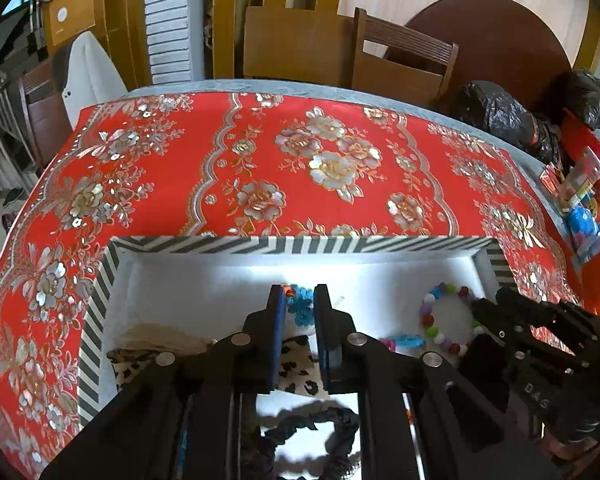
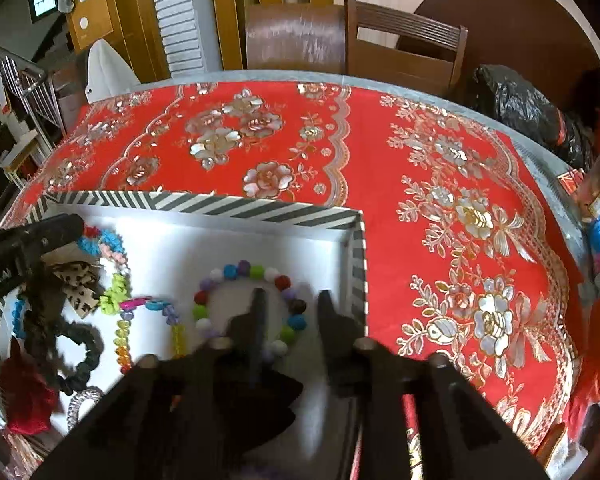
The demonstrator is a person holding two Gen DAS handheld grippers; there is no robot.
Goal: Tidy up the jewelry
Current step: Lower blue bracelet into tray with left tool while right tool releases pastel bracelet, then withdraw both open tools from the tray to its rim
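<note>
A white box with a black-and-white striped rim (image 1: 300, 245) (image 2: 236, 205) stands on the red floral tablecloth and holds jewelry. My left gripper (image 1: 299, 300) hangs over the box, jaws a little apart and empty, above a leopard-print bow (image 1: 296, 364) and a dark scrunchie (image 1: 316, 420). A blue flower piece (image 1: 302, 308) shows between its fingertips, lying on the box floor beyond. My right gripper (image 2: 292, 300) is open over the box's right end, above a multicoloured bead bracelet (image 2: 240, 272) (image 1: 432, 320). A black bow-like piece (image 2: 272, 400) lies under it.
A red fabric flower (image 2: 24, 396) and a bead necklace (image 2: 148, 304) lie in the box. Black bags (image 1: 500, 116) and a red tray of small items (image 1: 588, 192) stand at the table's right edge. Wooden chairs (image 1: 400, 60) stand behind the table.
</note>
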